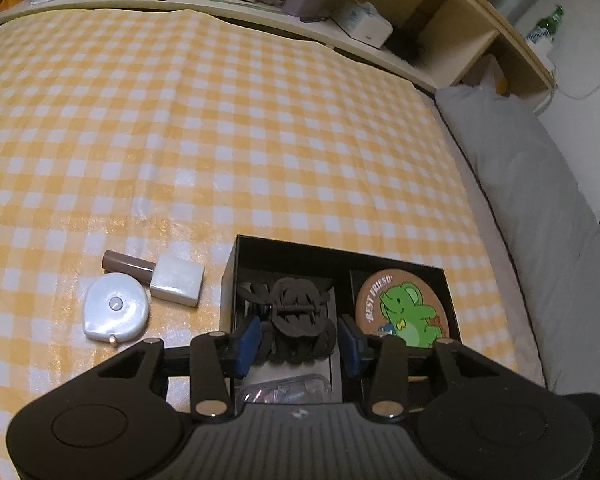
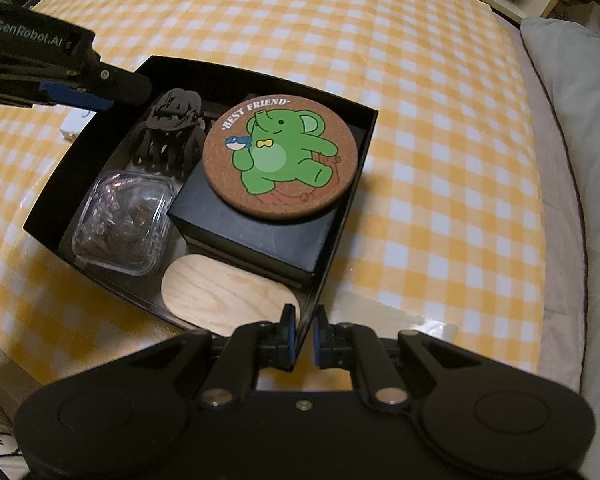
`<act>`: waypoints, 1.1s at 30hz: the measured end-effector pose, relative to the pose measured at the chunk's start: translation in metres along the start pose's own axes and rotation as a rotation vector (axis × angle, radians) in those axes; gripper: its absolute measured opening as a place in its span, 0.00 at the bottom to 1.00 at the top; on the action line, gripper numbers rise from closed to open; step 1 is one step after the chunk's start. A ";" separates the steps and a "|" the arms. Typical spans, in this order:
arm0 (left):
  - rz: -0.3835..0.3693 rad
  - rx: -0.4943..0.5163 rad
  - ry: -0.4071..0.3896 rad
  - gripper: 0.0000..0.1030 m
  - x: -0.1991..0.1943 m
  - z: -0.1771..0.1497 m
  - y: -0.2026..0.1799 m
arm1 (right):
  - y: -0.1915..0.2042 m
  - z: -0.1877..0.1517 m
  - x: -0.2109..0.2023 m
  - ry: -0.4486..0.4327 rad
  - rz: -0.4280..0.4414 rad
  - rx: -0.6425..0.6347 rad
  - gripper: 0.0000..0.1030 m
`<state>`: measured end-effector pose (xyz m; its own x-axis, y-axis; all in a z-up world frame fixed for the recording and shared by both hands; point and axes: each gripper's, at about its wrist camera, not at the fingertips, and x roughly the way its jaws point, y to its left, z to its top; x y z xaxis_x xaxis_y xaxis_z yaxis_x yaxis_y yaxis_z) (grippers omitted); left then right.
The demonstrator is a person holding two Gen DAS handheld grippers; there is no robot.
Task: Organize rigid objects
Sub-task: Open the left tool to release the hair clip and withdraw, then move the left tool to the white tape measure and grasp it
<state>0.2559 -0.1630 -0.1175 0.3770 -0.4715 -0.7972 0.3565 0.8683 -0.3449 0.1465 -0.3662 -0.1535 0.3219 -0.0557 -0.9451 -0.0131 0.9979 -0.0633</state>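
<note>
A black open box (image 1: 231,268) sits on the yellow checked bedspread. Inside lie a dark brown hair claw (image 1: 296,312), a round cork coaster with a green elephant (image 2: 280,156) resting on a smaller black box (image 2: 252,232), a clear plastic case (image 2: 124,224) and a pale wooden oval (image 2: 224,296). My left gripper (image 1: 300,340) hangs open over the claw, its blue pads standing clear on either side. My right gripper (image 2: 304,332) is shut on the box's near wall. Left of the box lie a white tape measure (image 1: 114,312), a white block (image 1: 178,280) and a brown tube (image 1: 126,266).
The checked bedspread (image 1: 220,120) stretches far beyond the box. A grey pillow (image 1: 540,184) runs along the right edge. A wooden headboard shelf (image 1: 380,52) with boxes and clutter stands at the back.
</note>
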 end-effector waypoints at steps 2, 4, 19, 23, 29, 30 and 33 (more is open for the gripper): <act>-0.005 0.032 0.006 0.53 -0.005 -0.001 -0.004 | 0.000 0.000 0.000 0.000 0.001 0.001 0.08; 0.005 0.081 -0.003 0.79 -0.013 -0.003 -0.009 | 0.000 0.000 0.000 0.000 0.000 0.002 0.08; 0.145 0.274 -0.110 0.99 -0.059 -0.016 0.021 | -0.020 0.001 0.000 -0.016 0.066 0.169 0.08; 0.171 0.238 -0.134 0.99 -0.055 -0.014 0.041 | -0.022 0.001 0.000 -0.031 0.078 0.192 0.09; 0.243 0.266 -0.182 0.99 -0.042 -0.011 0.060 | -0.021 0.002 -0.003 -0.041 0.063 0.206 0.06; 0.253 0.264 -0.181 0.99 -0.040 -0.011 0.064 | -0.020 0.002 -0.003 -0.040 0.058 0.203 0.06; 0.269 0.267 -0.177 0.99 -0.030 -0.012 0.073 | -0.017 0.003 -0.004 -0.038 0.040 0.185 0.06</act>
<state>0.2603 -0.0832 -0.1249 0.6197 -0.2730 -0.7358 0.4254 0.9047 0.0227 0.1485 -0.3826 -0.1472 0.3603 -0.0183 -0.9326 0.1466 0.9885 0.0372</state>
